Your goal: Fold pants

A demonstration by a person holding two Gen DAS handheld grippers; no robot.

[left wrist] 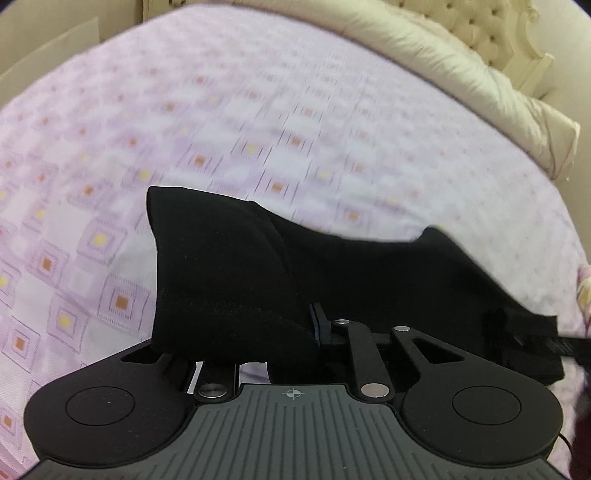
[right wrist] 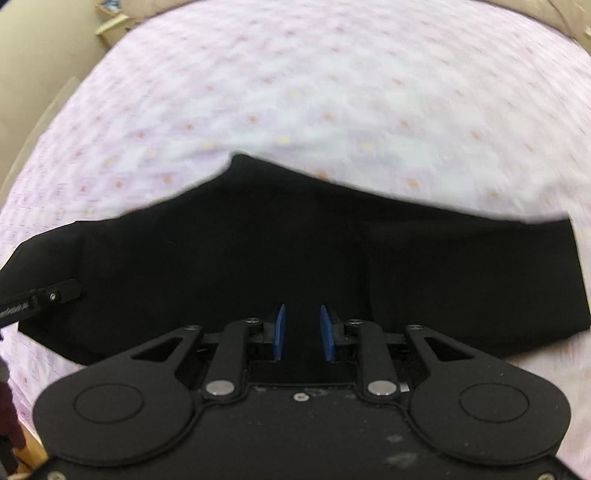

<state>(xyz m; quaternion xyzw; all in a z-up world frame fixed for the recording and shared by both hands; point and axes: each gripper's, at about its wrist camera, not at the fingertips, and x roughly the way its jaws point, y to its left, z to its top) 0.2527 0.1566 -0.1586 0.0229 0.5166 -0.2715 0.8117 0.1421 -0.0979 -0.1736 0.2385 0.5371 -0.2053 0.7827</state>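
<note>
Left finger of left gripper [left wrist: 280, 332]: hidden under black fabric pants [left wrist: 229, 280]. Lilac square-patterned bedsheet [right wrist: 332, 92]: motion-blurred, upper frame.

A bed fills most of the room from where I stand, covered by a pale lilac bedspread [left wrist: 258, 110] printed with nested squares whose centres are orange or yellow. Along its far side a cream quilt [left wrist: 461, 74] lies bunched in a long puffy roll against a cream tufted headboard [left wrist: 491, 22] with button dimples and a carved edge. Past the other end of the bed, beige flooring [right wrist: 37, 74] shows, with a small yellowish object on it, too blurred to identify.
</note>
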